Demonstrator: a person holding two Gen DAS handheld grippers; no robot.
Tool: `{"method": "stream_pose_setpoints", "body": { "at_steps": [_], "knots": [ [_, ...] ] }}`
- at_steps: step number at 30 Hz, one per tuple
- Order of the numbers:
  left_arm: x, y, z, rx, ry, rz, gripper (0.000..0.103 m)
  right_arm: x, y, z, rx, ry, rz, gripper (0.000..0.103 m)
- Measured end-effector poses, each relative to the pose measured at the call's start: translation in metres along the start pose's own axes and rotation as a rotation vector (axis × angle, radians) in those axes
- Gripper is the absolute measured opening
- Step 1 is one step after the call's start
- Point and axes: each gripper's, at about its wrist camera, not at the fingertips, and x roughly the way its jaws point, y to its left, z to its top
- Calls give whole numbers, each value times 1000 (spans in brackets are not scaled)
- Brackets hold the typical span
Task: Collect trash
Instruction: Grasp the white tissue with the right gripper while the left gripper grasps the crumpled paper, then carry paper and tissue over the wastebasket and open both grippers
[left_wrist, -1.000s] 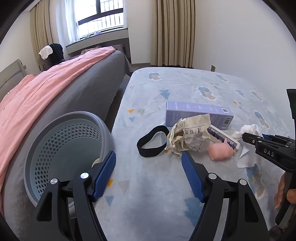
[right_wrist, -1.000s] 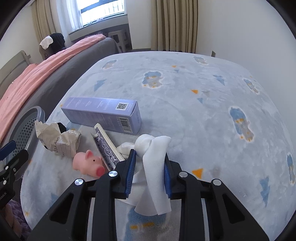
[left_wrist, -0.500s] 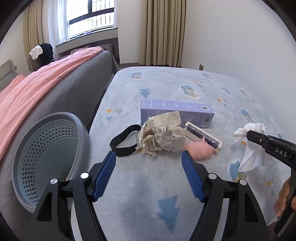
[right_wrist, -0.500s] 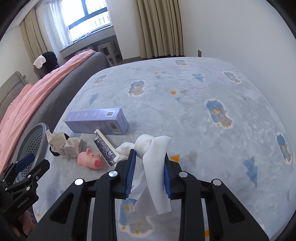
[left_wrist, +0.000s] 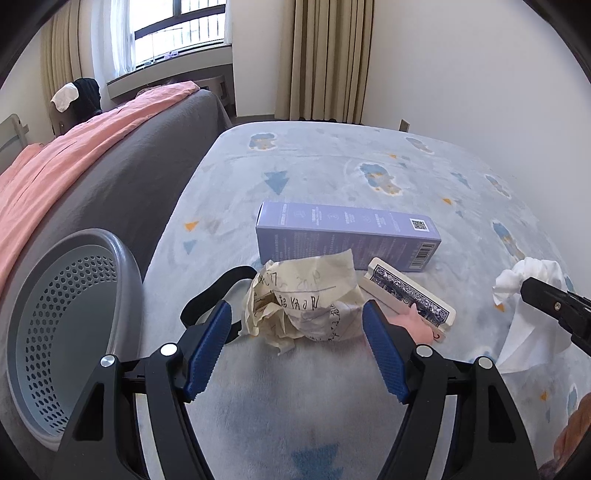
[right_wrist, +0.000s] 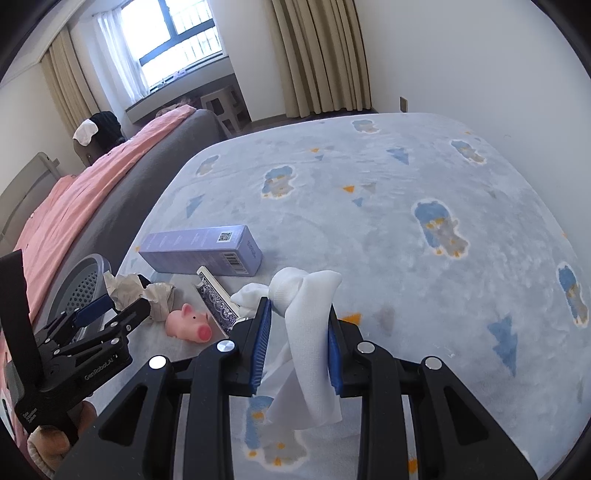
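A crumpled sheet of paper with handwriting lies on the pale blue rug. My left gripper is open, its blue pads on either side of the paper's near end. My right gripper is shut on a white tissue and holds it above the rug; the tissue also shows at the right of the left wrist view. A grey perforated waste basket stands at the left, beside the grey bed.
A lilac carton, a deck of cards, a pink rubber pig and a black elastic band lie around the paper. A bed with a pink cover runs along the left.
My left gripper has moved forward and right, from beside the basket to the crumpled paper. My right gripper has lifted the tissue higher off the rug.
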Motion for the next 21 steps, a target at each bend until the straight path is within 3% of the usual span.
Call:
{"method": "stream_pose_setpoints", "body": {
  "at_steps": [5, 7, 9, 16, 21],
  "knots": [
    [9, 1, 4, -16, 7, -18, 67, 2, -1, 0, 0, 8, -1, 27],
    [11, 1, 5, -16, 11, -24, 55, 3, -1, 1, 1, 11, 0, 27],
    [11, 1, 6, -12, 9, -20, 49, 3, -2, 1, 1, 11, 0, 27],
    [5, 5, 5, -17, 3, -37, 45, 2, 0, -1, -8, 6, 6, 27],
    [-14, 10, 2, 11, -44, 1, 45, -2, 1, -2, -8, 0, 6, 27]
  ]
}}
